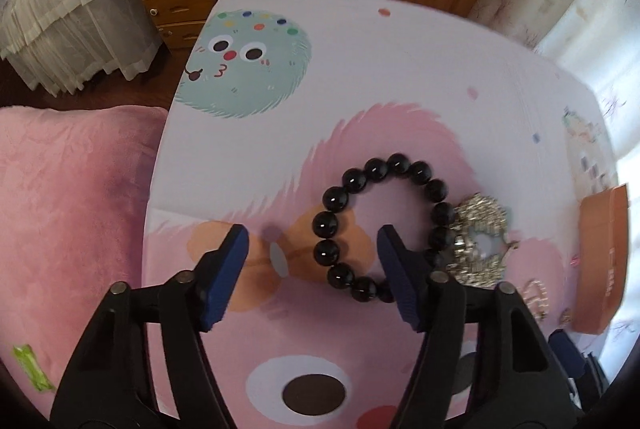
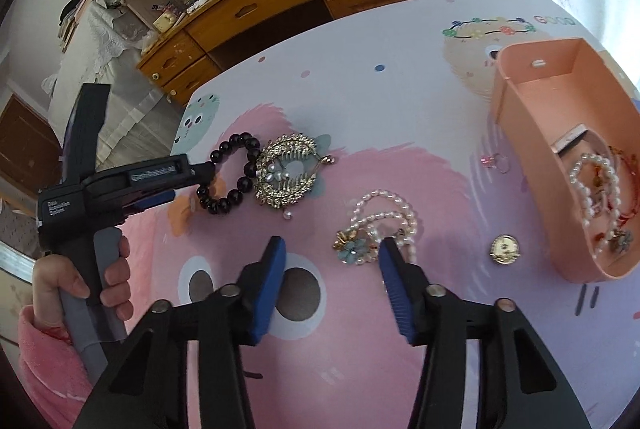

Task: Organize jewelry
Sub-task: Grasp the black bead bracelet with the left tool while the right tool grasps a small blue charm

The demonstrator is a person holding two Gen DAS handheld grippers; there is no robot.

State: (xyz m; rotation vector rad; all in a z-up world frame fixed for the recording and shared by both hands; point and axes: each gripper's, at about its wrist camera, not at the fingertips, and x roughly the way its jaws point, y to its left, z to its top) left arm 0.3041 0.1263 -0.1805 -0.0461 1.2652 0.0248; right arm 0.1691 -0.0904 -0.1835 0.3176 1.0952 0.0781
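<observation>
Left tongs (image 1: 312, 249) gape wide, low over the bench (image 1: 360, 69), straddling the near arc of the black bracelet (image 1: 384, 225) beside the brooch (image 1: 478, 241), likely to pinch it, while right tongs (image 2: 330, 255), also wide and empty, hover by the pearl strand (image 2: 384, 221), tray (image 2: 532, 157) at right.

- The black bead bracelet (image 1: 382, 227) has its near beads hidden behind the right finger of the left tool (image 1: 312, 253).
- The orange box (image 1: 600, 261) is cut off by the picture's edge in the left wrist view.
- The contents of the orange box are tangled, with single pieces hard to tell apart.
</observation>
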